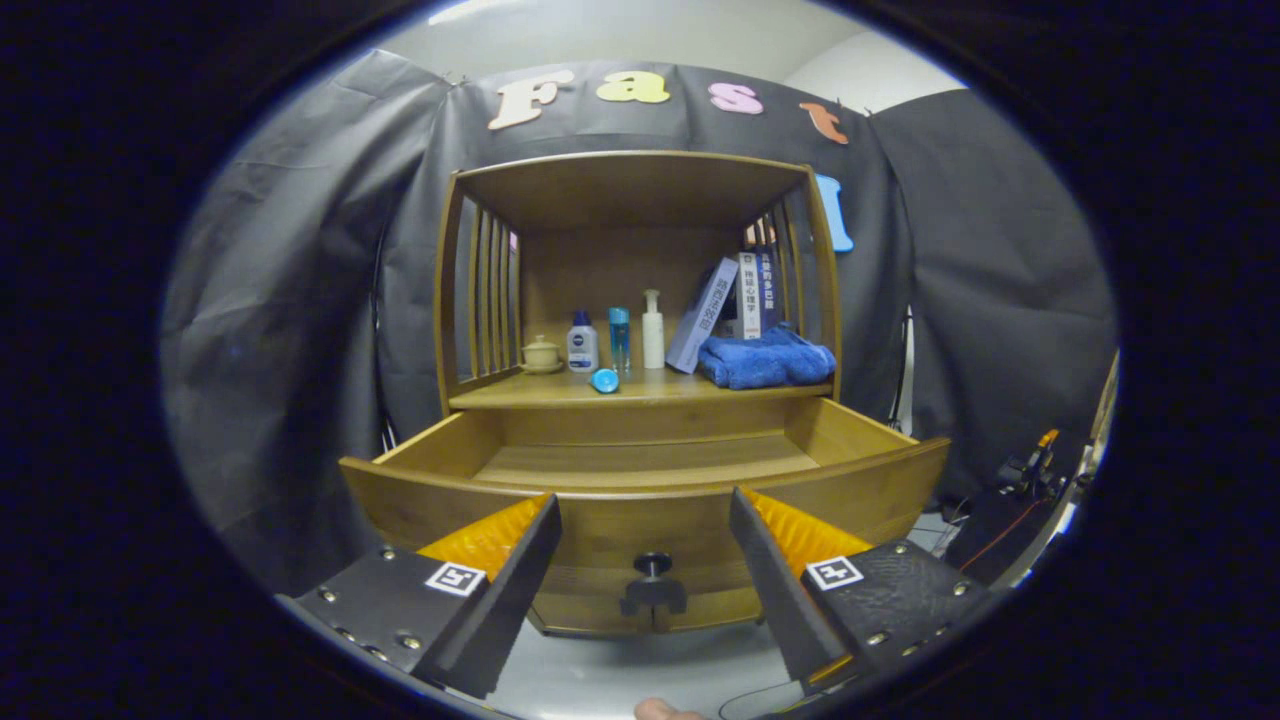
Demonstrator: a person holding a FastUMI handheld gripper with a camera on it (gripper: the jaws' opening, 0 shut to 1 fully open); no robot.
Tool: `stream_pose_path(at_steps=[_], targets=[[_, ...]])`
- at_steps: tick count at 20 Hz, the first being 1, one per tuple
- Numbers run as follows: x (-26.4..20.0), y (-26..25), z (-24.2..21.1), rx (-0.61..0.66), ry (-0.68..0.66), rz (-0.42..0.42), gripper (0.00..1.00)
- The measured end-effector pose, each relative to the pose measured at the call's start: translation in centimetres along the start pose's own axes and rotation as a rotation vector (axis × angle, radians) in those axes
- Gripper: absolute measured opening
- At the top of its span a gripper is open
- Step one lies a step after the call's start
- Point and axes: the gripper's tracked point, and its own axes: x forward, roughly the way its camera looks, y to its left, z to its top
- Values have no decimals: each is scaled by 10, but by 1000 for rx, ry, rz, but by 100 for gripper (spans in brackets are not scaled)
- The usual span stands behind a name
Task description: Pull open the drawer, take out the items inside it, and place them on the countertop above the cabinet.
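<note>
Your gripper (645, 560) hangs spread wide, holding nothing, its fingers flanking the drawer (645, 480) knob (652, 566). Drawer pulled out under the table (560, 392); towel (765, 360) at the table's right edge, bottles (620, 340) mid-table.

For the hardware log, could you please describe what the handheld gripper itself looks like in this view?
The gripper has two wedge-shaped fingers tapering toward their tips. Each sits on a dark, textured block studded with small metal screws and bearing a square black-and-white fiducial tag. No cables are visible on it.
</note>
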Motion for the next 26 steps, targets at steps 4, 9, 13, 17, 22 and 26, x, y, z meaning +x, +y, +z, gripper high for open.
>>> stream_pose_path(at_steps=[4, 9, 13, 17, 22, 26], targets=[[6, 3, -12, -19, -6, 2, 100], [39, 8, -51, -44, 49, -2, 100], [52, 15, -68, 51, 66, 36, 99], [68, 12, -69, 77, 87, 65, 98], [91, 14, -64, 48, 68, 63, 99], [112, 19, -60, 4, 36, 47, 99]])
